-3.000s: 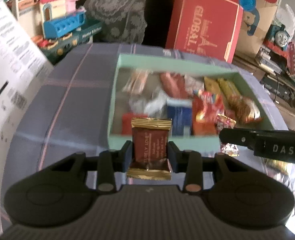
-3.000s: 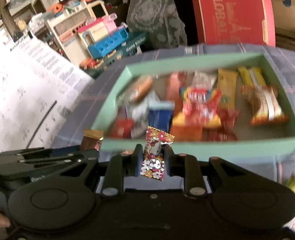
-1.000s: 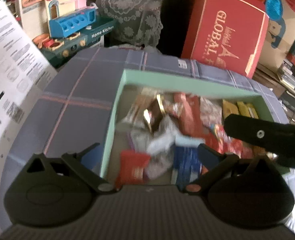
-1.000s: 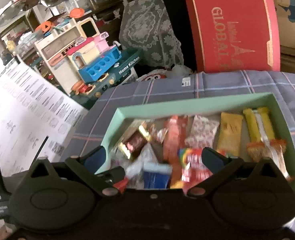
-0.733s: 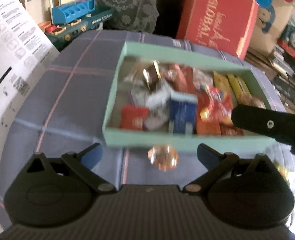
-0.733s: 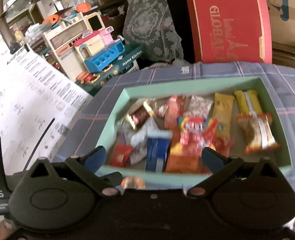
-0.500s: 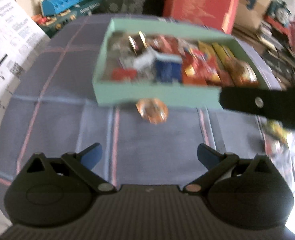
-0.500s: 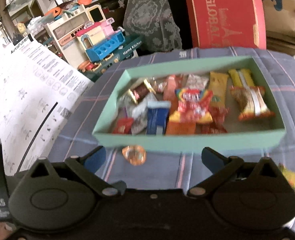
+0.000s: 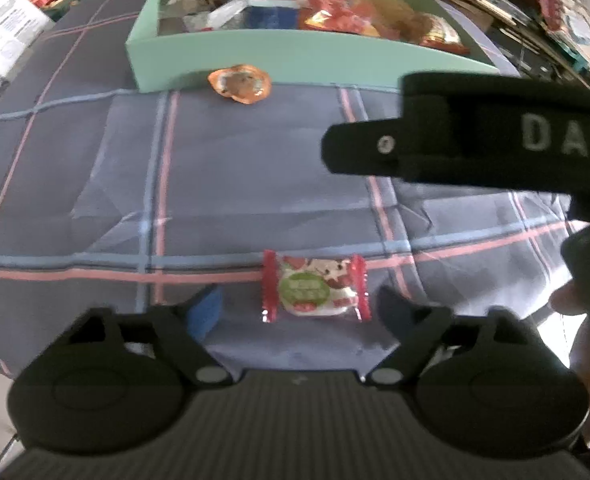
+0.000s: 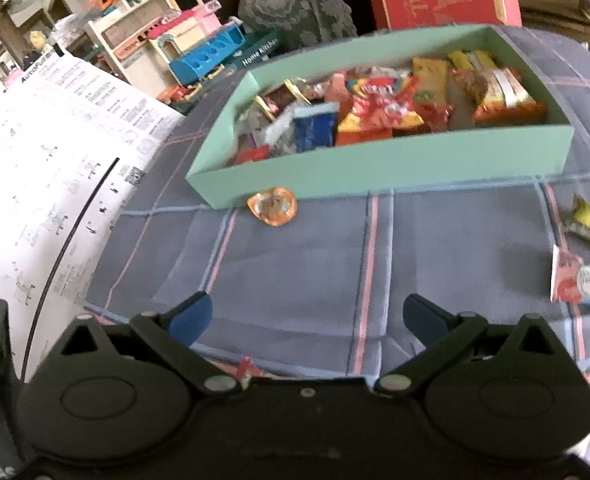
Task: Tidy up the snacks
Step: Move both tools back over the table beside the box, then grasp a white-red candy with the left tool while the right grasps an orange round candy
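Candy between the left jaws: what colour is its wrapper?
White candy with red crimped ends and a green round label; clearest in the left wrist view.

Right gripper (image 10: 307,316) hangs wide open over the cloth (image 10: 295,264); orange candy (image 10: 273,206) touches the far box (image 10: 375,164).

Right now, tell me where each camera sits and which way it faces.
Left wrist: on the left hand-held gripper, looking steeply down at a red-edged candy between its closing jaws; the right hand-held gripper crosses the view.
Right wrist: on the right hand-held gripper, jaws open, facing the green box.
Shared: green box, orange candy.
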The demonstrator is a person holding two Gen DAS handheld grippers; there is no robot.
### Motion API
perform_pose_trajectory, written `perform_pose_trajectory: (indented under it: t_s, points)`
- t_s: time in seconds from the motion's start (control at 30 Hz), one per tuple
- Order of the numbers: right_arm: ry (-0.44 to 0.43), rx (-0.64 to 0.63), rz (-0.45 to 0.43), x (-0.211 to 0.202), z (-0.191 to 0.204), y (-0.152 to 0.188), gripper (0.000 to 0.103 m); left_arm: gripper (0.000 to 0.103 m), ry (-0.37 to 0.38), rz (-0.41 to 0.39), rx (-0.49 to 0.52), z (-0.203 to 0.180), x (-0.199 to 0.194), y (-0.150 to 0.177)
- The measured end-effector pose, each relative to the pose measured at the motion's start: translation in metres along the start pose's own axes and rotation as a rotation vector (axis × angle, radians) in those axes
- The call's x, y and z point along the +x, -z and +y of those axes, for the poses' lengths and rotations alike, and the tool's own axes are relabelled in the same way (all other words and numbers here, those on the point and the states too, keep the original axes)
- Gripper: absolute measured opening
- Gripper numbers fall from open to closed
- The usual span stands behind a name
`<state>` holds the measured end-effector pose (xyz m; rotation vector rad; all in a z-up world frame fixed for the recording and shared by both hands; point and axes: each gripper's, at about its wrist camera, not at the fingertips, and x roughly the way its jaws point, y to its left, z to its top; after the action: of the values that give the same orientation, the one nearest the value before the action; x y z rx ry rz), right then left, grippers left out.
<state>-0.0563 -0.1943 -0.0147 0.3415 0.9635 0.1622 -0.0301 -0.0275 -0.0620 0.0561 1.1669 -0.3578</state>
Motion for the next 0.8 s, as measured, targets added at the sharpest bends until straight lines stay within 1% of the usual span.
perform_pose_trajectory:
  t_s: [0.03, 0.1, 0.17, 0.2, 0.27, 0.33, 0.47, 0.6, 0.67, 0.73, 0.8]
  points:
    - [0.002, 0.005, 0.000, 0.000, -0.001, 0.000, 0.103, 0.046, 0.006, -0.003, 0.005, 0.000, 0.000, 0.000]
    - [0.006, 0.017, -0.005, 0.000, -0.002, 0.000, 0.103, 0.045, 0.022, -0.018, -0.010, 0.003, 0.002, 0.001]
    - [0.011, 0.037, -0.007, 0.002, -0.005, 0.001, 0.103, 0.043, 0.021, -0.044, -0.018, 0.006, 0.003, 0.000]
    - [0.015, 0.043, -0.007, 0.004, -0.006, 0.001, 0.103, 0.043, 0.014, -0.057, -0.022, 0.008, 0.003, 0.000]
    - [0.030, 0.043, -0.006, 0.008, -0.006, 0.002, 0.103, 0.042, -0.029, -0.093, -0.035, 0.015, 0.002, -0.005]
    - [0.045, 0.035, -0.011, 0.013, -0.003, -0.001, 0.103, 0.042, -0.055, -0.120, -0.070, 0.029, 0.005, -0.013]
    - [0.062, 0.011, -0.042, 0.024, 0.009, -0.017, 0.103, 0.042, -0.066, -0.152, -0.163, 0.062, 0.010, -0.028]
    - [0.072, -0.009, -0.055, 0.043, 0.024, -0.035, 0.103, 0.043, -0.090, -0.175, -0.201, 0.088, 0.014, -0.040]
    - [0.082, -0.032, -0.064, 0.052, 0.032, -0.042, 0.103, 0.043, -0.089, -0.179, -0.219, 0.101, 0.016, -0.045]
    - [0.094, -0.063, -0.072, 0.064, 0.042, -0.048, 0.100, 0.043, -0.088, -0.187, -0.229, 0.110, 0.017, -0.049]
    - [0.100, -0.083, -0.068, 0.076, 0.049, -0.054, 0.094, 0.043, -0.088, -0.193, -0.229, 0.115, 0.018, -0.053]
